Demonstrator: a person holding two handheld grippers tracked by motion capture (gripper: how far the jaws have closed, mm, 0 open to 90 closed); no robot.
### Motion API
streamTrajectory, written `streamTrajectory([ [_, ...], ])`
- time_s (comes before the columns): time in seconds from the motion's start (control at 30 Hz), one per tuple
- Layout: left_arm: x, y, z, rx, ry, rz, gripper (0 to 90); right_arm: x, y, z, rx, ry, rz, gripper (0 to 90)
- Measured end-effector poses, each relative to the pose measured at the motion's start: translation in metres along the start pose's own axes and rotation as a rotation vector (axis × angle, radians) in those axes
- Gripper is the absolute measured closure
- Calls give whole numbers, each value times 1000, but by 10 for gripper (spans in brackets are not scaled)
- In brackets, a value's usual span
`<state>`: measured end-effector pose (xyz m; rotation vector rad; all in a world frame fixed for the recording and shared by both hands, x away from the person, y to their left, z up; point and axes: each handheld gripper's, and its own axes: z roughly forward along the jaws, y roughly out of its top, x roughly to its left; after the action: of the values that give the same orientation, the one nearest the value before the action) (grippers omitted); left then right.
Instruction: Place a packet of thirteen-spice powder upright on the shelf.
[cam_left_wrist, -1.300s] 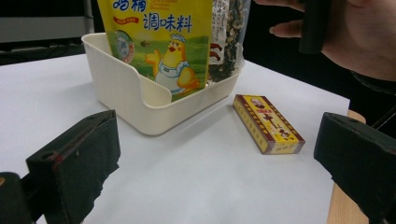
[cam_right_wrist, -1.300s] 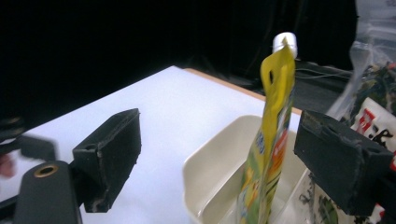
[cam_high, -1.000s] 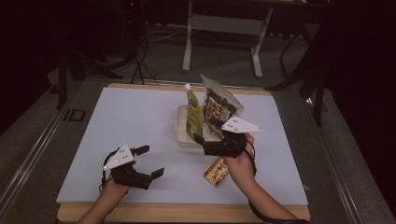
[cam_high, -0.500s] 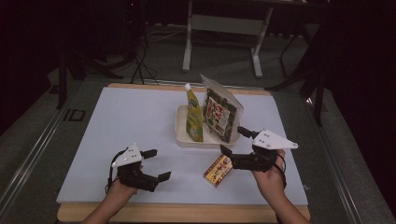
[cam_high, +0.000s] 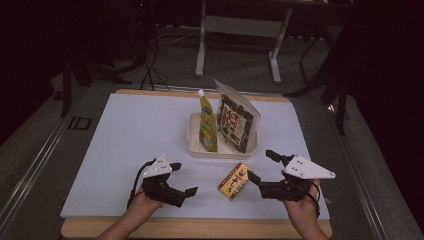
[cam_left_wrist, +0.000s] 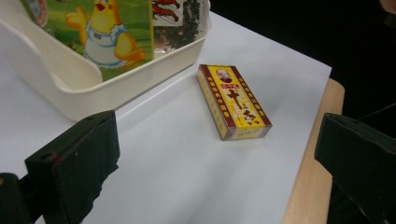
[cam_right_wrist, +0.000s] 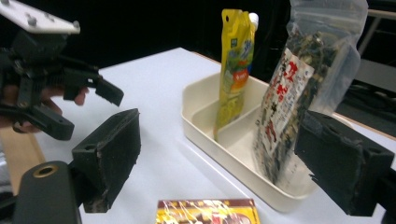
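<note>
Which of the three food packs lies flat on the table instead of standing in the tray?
The small yellow-and-red box; the yellow pouch and seaweed bag stand upright in the tray.

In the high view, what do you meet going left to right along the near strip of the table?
Left gripper → small yellow and red box lying flat → right gripper. Both grippers are open and empty, apart from the box.

Small yellow-and-red box (cam_high: 234, 180) flat on the white table, just in front of the tray, ungripped.
</note>
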<state>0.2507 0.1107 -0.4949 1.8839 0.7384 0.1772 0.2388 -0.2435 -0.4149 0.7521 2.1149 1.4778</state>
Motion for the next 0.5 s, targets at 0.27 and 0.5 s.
streamTrajectory([
  [0.27, -14, 13, 28, 44, -29, 1, 2, 2, -15, -8, 1, -36, 1, 139],
  [0.5, -22, 18, 61, 81, -28, -32, 3, -1, -20, -10, 3, -63, 3, 136],
])
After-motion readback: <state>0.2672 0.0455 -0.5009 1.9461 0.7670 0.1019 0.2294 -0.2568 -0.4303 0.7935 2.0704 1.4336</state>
